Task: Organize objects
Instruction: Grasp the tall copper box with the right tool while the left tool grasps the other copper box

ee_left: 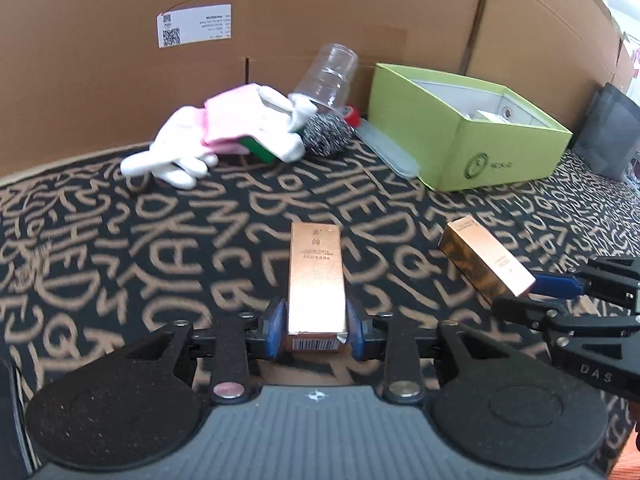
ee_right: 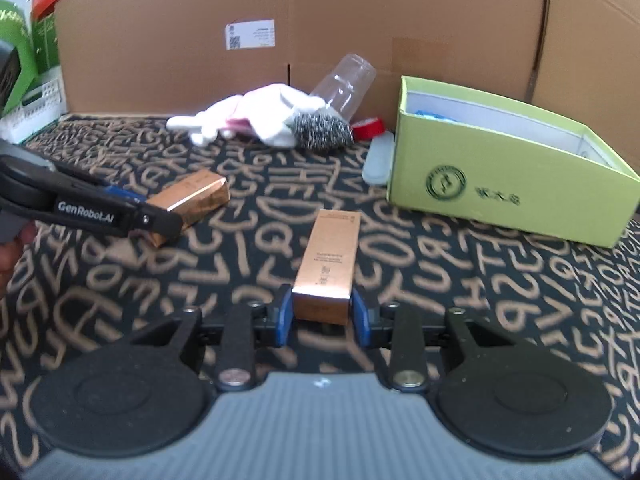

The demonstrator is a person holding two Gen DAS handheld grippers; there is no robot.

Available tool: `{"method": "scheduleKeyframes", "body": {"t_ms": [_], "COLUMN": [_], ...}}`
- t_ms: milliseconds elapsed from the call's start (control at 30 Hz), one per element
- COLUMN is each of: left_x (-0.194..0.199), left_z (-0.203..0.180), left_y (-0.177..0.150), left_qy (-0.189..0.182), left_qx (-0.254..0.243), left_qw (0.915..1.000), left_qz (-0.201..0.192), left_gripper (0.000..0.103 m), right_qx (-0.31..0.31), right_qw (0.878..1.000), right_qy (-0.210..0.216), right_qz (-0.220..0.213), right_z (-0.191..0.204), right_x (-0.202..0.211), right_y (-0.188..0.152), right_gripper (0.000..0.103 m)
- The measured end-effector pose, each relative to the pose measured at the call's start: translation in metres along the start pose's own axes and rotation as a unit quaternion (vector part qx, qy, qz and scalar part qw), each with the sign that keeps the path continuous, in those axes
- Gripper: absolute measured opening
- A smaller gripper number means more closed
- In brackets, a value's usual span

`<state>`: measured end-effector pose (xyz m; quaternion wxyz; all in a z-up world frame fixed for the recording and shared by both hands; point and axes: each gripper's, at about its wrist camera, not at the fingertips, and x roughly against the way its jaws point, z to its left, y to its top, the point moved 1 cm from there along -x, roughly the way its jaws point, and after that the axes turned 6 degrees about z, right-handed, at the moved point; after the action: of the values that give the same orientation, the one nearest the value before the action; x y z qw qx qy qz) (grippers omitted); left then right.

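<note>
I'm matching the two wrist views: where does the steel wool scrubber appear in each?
Left wrist: steel wool scrubber sits upper centre, right of the white gloves.
Right wrist: scrubber sits upper centre, again right of the gloves.
Shared landmark: green box, to its right in both.

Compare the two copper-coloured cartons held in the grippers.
The left gripper's copper carton shows a barcode on its near end; the right gripper's copper carton shows a plain near end. The left one points straight ahead in its own view; the right one angles right. Both are slim, shiny boxes clamped between blue fingers.
</note>
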<state>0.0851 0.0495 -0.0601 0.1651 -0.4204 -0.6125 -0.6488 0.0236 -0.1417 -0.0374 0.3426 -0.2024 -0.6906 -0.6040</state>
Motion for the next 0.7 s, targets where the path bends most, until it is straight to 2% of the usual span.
{"method": "scheduleKeyframes", "body": {"t_ms": [33,67,100,267,300,367,433,533,700], "left_x": [-0.001,-0.001,-0.002,-0.010,-0.012,-0.016,-0.018,-0.022,-0.027], "left_z": [-0.002,-0.004,-0.005,-0.014,-0.016,-0.019,-0.021,-0.023,-0.030], "left_y": [-0.001,-0.001,0.001,0.011,0.013,0.016,0.018,0.020,0.023], "left_qy": [0.000,0.001,0.005,0.022,0.024,0.036,0.041,0.048,0.059], "left_qx": [0.004,0.009,0.015,0.010,0.005,0.000,-0.003,-0.004,-0.015], "left_qw": [1.0000,1.0000,0.9999,0.9997,0.9997,0.9993,0.9991,0.9988,0.9981], "left_qz": [0.000,-0.002,-0.003,0.000,0.004,0.007,0.007,0.004,0.004], "left_gripper": [0.049,0.059,0.060,0.059,0.056,0.044,0.044,0.051,0.050], "right_qx": [-0.007,-0.011,-0.013,-0.018,-0.021,-0.023,-0.023,-0.021,-0.013], "right_qw": [1.000,1.000,1.000,1.000,1.000,0.999,0.999,1.000,1.000], "right_qy": [0.004,0.009,0.012,0.013,0.017,0.022,0.023,0.023,0.023], "right_qz": [-0.003,-0.004,0.000,-0.007,-0.007,-0.006,-0.001,0.002,0.001], "right_z": [-0.002,-0.003,-0.005,-0.009,-0.010,-0.012,-0.013,-0.013,-0.012], "right_x": [0.002,0.003,0.002,-0.004,-0.005,-0.010,-0.015,-0.023,-0.030], "right_y": [-0.001,-0.002,-0.001,0.004,0.005,0.008,0.011,0.015,0.016], "right_gripper": [0.032,0.038,0.041,0.042,0.042,0.042,0.042,0.040,0.036]}}
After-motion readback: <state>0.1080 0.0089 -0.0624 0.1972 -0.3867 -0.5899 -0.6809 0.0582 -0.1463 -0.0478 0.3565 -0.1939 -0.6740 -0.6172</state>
